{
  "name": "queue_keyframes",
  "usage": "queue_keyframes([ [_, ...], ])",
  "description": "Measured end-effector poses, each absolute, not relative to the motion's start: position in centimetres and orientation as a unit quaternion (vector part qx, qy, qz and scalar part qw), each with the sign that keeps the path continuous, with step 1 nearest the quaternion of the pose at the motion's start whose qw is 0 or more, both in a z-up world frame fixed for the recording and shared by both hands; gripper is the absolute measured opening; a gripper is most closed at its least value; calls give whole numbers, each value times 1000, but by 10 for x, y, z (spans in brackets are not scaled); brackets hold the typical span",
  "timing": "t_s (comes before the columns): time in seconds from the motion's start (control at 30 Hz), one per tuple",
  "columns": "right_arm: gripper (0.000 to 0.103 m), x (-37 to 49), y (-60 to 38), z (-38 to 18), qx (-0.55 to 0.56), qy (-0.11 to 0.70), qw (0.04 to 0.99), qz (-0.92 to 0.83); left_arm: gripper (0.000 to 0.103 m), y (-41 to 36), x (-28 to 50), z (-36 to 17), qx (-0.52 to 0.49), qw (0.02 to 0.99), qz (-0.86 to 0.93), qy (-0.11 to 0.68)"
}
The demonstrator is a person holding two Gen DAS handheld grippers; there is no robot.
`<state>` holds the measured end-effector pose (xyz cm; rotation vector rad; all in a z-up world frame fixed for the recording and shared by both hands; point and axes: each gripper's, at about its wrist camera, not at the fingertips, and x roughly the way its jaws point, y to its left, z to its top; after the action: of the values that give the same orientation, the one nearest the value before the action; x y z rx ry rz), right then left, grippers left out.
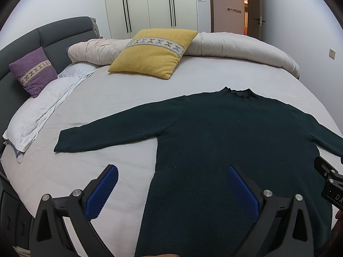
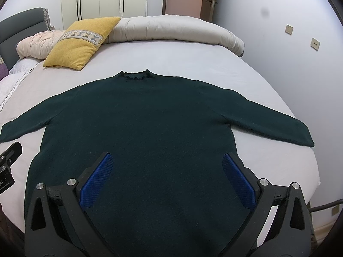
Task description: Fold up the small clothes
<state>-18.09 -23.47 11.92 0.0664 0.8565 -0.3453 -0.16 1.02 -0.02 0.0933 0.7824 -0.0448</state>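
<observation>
A dark green sweater [image 2: 137, 128] lies flat and face-up on the grey bed [image 2: 193, 64], collar toward the far pillows, both sleeves stretched out to left and right. No fold shows yet, so the task appears to be at its very start. The left gripper [image 1: 172, 181] hovers over the sweater's near-left edge, the right gripper [image 2: 166, 171] over its lower body; both have blue-padded fingers spread wide, holding nothing. A yellow cushion [image 1: 153, 51] rests far left.
</observation>
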Motion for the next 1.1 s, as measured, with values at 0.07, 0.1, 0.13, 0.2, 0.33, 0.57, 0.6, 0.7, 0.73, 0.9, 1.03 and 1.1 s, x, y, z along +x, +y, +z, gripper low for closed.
queue_keyframes([
  [0.07,103,-181,-234,119,32,414,895,-166,103,14,-4,-2,44,923,-22,381],
  [0.1,103,-181,-233,118,32,413,895,-166,103,14,-4,-2,44,923,-21,381],
  [0.13,103,-181,-233,117,32,413,895,-165,103,14,-4,-2,44,923,-22,382],
  [0.2,103,-181,-233,117,33,414,895,-165,103,14,-4,-2,44,923,-22,382],
  [0.33,103,-181,-233,116,33,415,894,-164,103,14,-4,-2,44,923,-22,382],
  [0.57,103,-180,-232,113,34,415,894,-164,103,13,-4,-2,45,923,-22,382],
  [0.6,103,-180,-232,113,34,415,894,-163,103,13,-4,-2,45,923,-22,382],
  [0.7,103,-180,-232,114,33,415,894,-163,103,13,-4,-2,44,923,-21,382],
  [0.73,103,-180,-232,114,33,415,894,-164,103,13,-4,-2,44,923,-21,383],
  [0.9,103,-180,-231,113,34,415,894,-163,103,13,-4,-2,44,923,-21,382],
  [1.03,103,-181,-231,113,34,416,894,-163,103,13,-4,-3,45,923,-21,383],
  [1.1,103,-181,-231,113,35,416,894,-162,103,13,-4,-2,44,923,-21,383],
])
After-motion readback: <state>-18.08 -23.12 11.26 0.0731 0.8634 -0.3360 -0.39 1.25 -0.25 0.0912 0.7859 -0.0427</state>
